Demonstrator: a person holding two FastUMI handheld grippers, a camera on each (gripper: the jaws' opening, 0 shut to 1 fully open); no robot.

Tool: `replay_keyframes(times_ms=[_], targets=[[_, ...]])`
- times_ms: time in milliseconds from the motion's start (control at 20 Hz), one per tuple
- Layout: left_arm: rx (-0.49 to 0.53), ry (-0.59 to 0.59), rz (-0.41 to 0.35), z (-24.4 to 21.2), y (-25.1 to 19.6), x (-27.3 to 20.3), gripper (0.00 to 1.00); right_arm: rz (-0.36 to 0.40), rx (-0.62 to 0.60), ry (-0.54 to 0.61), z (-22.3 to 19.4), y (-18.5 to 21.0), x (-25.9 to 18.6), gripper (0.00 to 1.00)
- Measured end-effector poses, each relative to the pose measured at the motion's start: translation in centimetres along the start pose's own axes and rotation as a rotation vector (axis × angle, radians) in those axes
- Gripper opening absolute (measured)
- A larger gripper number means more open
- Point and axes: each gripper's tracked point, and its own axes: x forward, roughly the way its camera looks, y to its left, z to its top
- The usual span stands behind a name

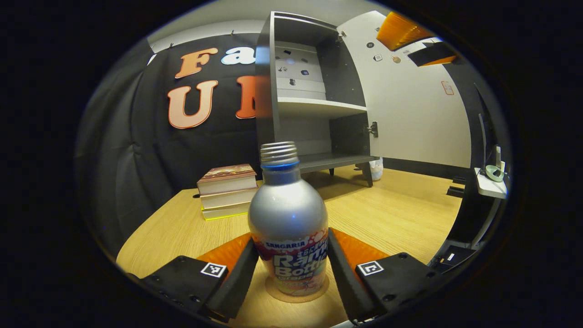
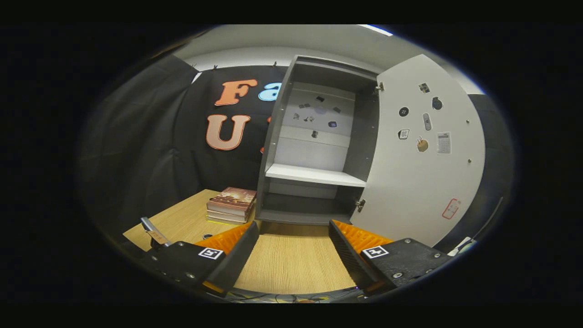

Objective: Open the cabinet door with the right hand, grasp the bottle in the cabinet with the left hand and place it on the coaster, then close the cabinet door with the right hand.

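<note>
The silver bottle, uncapped with a threaded neck and a colourful label, stands upright on the round cork coaster on the wooden table, while behind it the grey cabinet with one white shelf stands with its white door swung wide open.

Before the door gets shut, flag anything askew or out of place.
Nothing stands out. The silver aluminium bottle stands upright on the round cork coaster, uncapped, between the left gripper's fingers. The white cabinet door hangs open.
</note>
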Motion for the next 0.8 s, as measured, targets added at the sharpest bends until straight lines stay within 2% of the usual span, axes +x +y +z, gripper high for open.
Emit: replay_keyframes(times_ms=[150,400,650,800], targets=[[-0.004,-0.019,-0.013,1.3,-0.3,-0.4,0.95,-0.019,0.014,-0.013,0.6,-0.4,-0.3,0.95],[-0.011,-0.06,-0.016,4.5,0.7,0.8,0.95,-0.09,0.062,-0.053,2.5,-2.7,-1.6,0.95],[-0.018,-0.124,-0.029,9.7,0.4,0.5,0.95,-0.161,0.067,-0.092,3.8,-6.9,-3.0,0.95],[-0.012,-0.146,-0.011,12.7,0.2,0.2,0.95,-0.185,0.072,-0.121,4.7,-9.9,-3.8,0.95]])
